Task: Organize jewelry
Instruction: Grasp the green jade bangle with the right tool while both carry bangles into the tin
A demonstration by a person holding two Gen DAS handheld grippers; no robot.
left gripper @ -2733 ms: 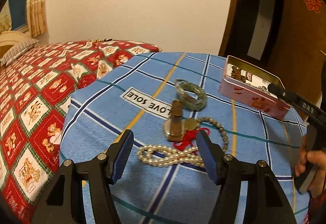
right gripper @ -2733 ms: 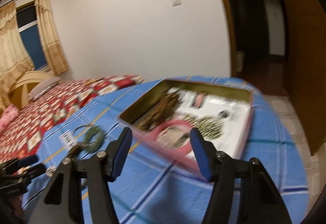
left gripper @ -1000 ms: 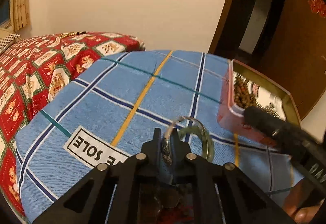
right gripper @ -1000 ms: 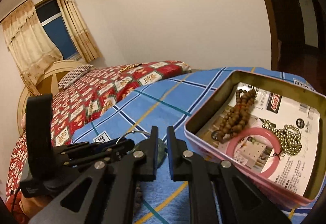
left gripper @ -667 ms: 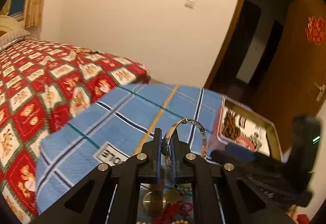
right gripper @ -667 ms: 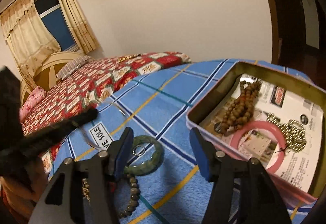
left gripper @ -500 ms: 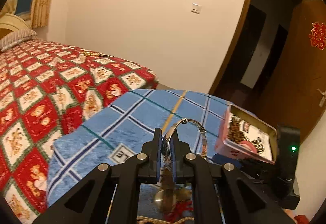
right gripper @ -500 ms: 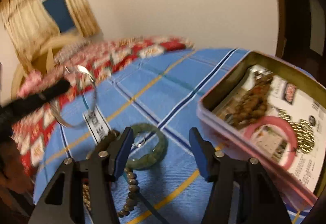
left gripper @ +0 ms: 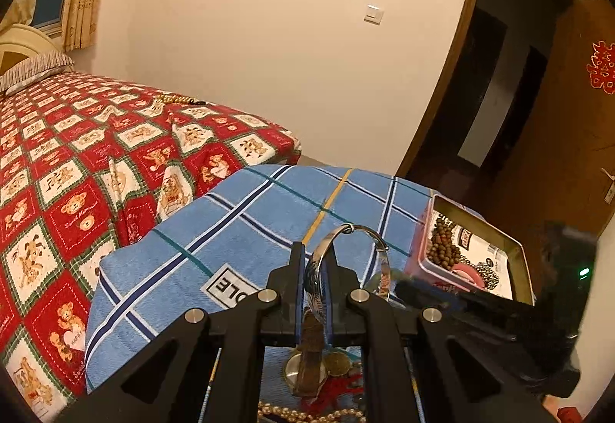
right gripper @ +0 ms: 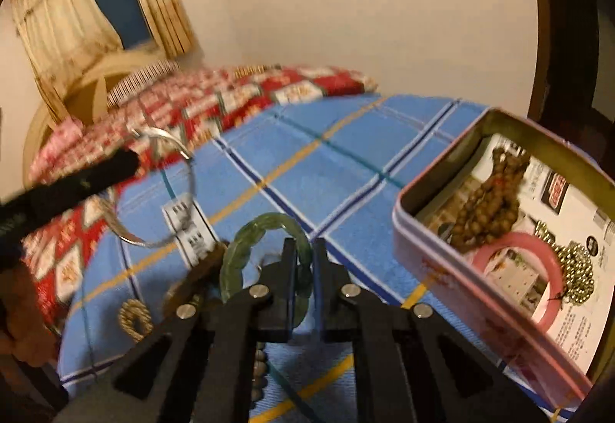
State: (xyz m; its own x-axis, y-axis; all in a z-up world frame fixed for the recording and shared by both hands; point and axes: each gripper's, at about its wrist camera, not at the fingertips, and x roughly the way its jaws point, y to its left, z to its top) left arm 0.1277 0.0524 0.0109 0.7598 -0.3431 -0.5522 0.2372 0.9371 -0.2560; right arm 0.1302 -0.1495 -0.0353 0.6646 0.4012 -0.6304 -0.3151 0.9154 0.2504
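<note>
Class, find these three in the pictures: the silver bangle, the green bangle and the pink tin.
silver bangle (left gripper: 365, 233): left wrist view, on the thin upper arc above the claw.
green bangle (right gripper: 246, 242): right wrist view, on its left curve.
pink tin (right gripper: 426, 250): right wrist view, on its near outer wall.

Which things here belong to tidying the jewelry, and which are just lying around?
Part of the job:
silver bangle, held in the left gripper
green jade bangle, pinched by the right gripper
pink tin
pearl necklace

Just lying about:
bedspread
pillow
curtains
</note>
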